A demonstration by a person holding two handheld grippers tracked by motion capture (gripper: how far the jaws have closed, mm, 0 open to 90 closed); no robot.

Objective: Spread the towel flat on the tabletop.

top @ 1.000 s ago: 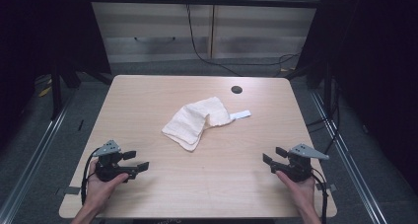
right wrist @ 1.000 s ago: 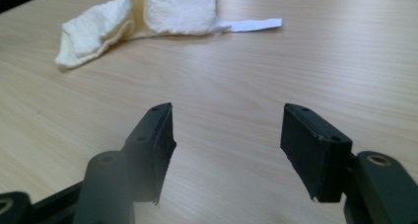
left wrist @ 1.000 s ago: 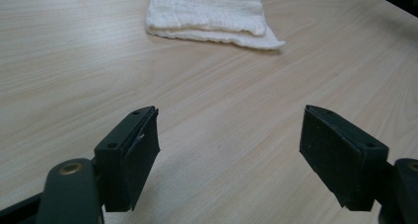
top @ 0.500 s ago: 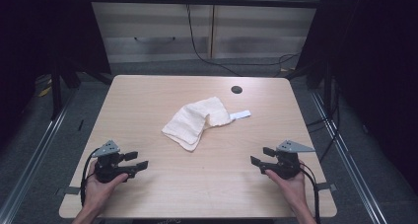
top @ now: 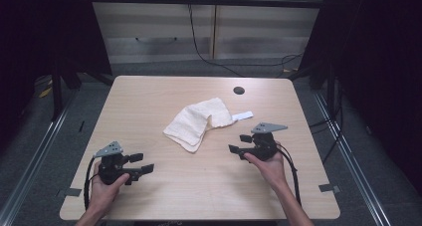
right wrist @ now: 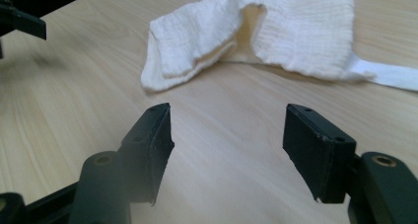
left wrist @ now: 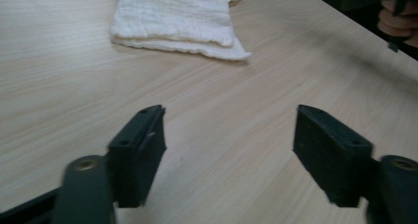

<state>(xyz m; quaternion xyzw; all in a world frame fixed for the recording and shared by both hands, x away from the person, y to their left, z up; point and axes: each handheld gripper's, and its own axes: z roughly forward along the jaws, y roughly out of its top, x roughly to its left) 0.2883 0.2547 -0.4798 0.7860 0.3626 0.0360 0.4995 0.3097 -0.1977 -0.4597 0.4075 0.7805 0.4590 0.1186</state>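
Both hand-held grippers, right (top: 241,144) and left (top: 140,165), are gaping wide and empty near the crumpled white cloth (top: 196,124). A shallow pinch (the folds are lying loose) is risking lifting one layer only, dragging it across the worktop (top: 149,96).

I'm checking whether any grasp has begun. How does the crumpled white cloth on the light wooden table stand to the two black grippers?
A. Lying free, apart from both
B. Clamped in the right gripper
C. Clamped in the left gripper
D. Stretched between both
A: the crumpled white cloth lies on the light wooden table, with bare wood between it and the open left gripper and open right gripper.
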